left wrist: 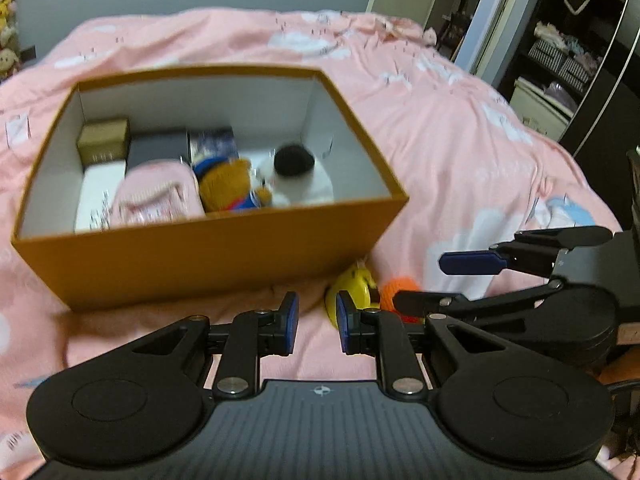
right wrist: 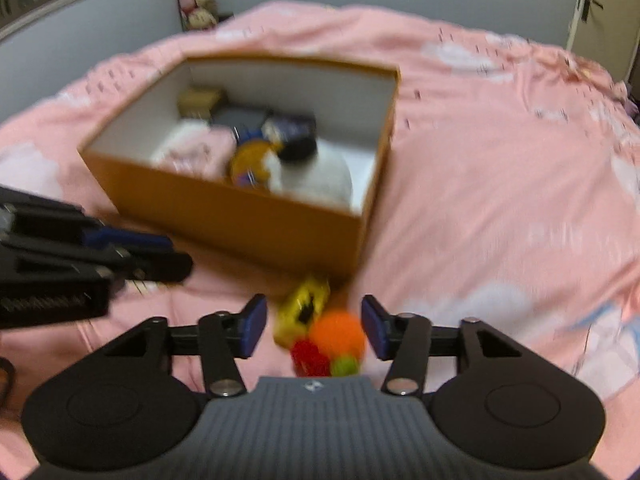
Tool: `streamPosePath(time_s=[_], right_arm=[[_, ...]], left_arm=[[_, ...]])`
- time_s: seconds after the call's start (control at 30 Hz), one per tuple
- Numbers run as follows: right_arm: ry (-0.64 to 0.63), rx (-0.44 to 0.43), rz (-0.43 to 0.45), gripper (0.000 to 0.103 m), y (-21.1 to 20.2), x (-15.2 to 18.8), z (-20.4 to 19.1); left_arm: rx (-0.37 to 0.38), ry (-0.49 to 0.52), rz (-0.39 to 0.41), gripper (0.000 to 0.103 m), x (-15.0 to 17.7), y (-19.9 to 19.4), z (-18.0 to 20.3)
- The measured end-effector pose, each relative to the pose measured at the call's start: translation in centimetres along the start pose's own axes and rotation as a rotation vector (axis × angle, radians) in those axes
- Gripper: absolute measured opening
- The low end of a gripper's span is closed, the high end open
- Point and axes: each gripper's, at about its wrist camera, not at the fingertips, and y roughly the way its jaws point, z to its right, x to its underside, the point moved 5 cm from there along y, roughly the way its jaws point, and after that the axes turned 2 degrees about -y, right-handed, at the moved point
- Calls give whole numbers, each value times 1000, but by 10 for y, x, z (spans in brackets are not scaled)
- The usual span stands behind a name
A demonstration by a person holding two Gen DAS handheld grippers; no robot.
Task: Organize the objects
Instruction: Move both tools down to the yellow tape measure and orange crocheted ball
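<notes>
Just before the orange box point(right wrist: 224, 208), on the pink bedcover point(right wrist: 500, 160), the right gripper point(right wrist: 314, 328) stands half open around an orange pompom point(right wrist: 338, 334) and a yellow toy point(right wrist: 304, 308), pads not pressing. Left gripper point(left wrist: 318, 322) is narrowly parted, empty. Inside the box lie a plush bear point(left wrist: 230, 188) and small boxes point(left wrist: 104, 140).

Left hand-held gripper point(left wrist: 318, 322) narrowly parted, right hand-held gripper point(right wrist: 314, 328) wider.

Dim indoor light, motion blur, fisheye bending
</notes>
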Motion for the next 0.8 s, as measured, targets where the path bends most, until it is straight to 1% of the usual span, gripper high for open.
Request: streamPosePath(time_s=[0.13,0.23,0.37,0.5,0.6,0.8], right_arm=[[9,34,-68,57,13,19,5],[12,29,-89,57,19,24,7],[4,23,-110,56,28,30,5],[2,9,-124,49,35,34,3],[3,2,-125,49,38,35,2],[1,8,-115,50,44,34,2]], left_arm=[[-17,-6,-38,22,9,8,-2],[-33,-18,-64,22,13,12,-5],[-34,-20,-84,22,17,16,-7],[-31,-40,-95,22,18,18,-11],[-21,-59,-103,22,19,20,-14],[-15,-57,-130,22,21,26,-13]])
